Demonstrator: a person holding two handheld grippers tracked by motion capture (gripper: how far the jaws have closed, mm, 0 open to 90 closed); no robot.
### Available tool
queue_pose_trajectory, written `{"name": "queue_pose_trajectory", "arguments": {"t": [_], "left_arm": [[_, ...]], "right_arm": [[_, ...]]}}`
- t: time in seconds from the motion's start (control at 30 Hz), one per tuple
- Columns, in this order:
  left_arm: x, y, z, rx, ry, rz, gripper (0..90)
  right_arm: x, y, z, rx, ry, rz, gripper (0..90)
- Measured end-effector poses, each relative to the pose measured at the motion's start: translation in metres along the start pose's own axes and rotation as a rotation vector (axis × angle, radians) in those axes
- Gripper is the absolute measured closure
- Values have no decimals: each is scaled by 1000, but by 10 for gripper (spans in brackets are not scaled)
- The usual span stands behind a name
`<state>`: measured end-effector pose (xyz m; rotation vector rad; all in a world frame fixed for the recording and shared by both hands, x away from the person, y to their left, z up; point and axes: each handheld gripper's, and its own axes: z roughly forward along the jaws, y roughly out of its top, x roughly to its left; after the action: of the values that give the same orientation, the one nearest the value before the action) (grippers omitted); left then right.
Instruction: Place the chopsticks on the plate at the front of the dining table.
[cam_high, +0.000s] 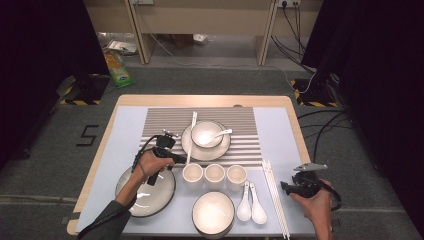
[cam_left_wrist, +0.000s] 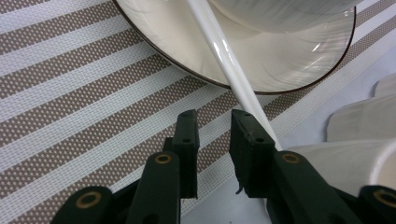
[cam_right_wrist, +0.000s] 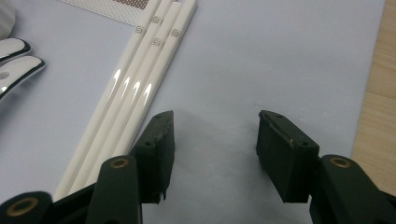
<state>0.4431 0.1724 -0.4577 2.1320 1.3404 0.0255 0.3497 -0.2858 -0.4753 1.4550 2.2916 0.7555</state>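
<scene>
A white chopstick (cam_high: 191, 131) (cam_left_wrist: 219, 46) lies across the left rim of a dark-edged plate (cam_high: 200, 154) (cam_left_wrist: 280, 70) that holds a bowl (cam_high: 205, 135) with a spoon (cam_high: 223, 133). My left gripper (cam_high: 181, 158) (cam_left_wrist: 212, 116) hovers low over the striped mat (cam_left_wrist: 70, 93) at the chopstick's near end. Its jaws stand narrowly open with only mat in the gap; the chopstick runs under the right jaw. My right gripper (cam_high: 284, 188) (cam_right_wrist: 215, 116) is open over bare blue-grey mat, just right of several white chopsticks (cam_high: 275, 200) (cam_right_wrist: 135, 79).
Three white cups (cam_high: 214, 174) stand in a row below the plate; one cup (cam_left_wrist: 355, 121) is close to my left gripper. A large plate (cam_high: 150, 200) lies at front left, a bowl (cam_high: 213, 212) at front centre, two spoons (cam_high: 250, 202) (cam_right_wrist: 14, 60) beside it. The table's wooden edge (cam_right_wrist: 378, 116) is at right.
</scene>
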Motion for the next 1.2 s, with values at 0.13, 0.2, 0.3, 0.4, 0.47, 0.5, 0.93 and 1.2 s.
{"name": "queue_pose_trajectory", "arguments": {"t": [0.13,0.2,0.3,0.4,0.47,0.5,0.93,1.2], "left_arm": [[4,0,-6,-20,8,-14,697],[5,1,-9,-37,6,-25,686],[4,3,-12,-47,8,-23,675],[2,4,-13,-65,10,-26,652],[0,5,-13,-69,16,-25,645],[0,6,-13,-80,22,-29,637],[-1,24,-1,-119,122,-58,616],[3,29,11,-110,147,-73,612]], "right_arm": [[0,0,0,-1,0,0,466],[0,0,0,1,-1,1,466],[0,0,0,2,-4,-5,466],[0,0,0,1,-4,-3,466],[0,0,0,1,-4,-2,466],[0,0,0,1,-3,-2,466],[0,-1,0,-3,0,4,466],[0,-1,0,-6,2,2,466]]}}
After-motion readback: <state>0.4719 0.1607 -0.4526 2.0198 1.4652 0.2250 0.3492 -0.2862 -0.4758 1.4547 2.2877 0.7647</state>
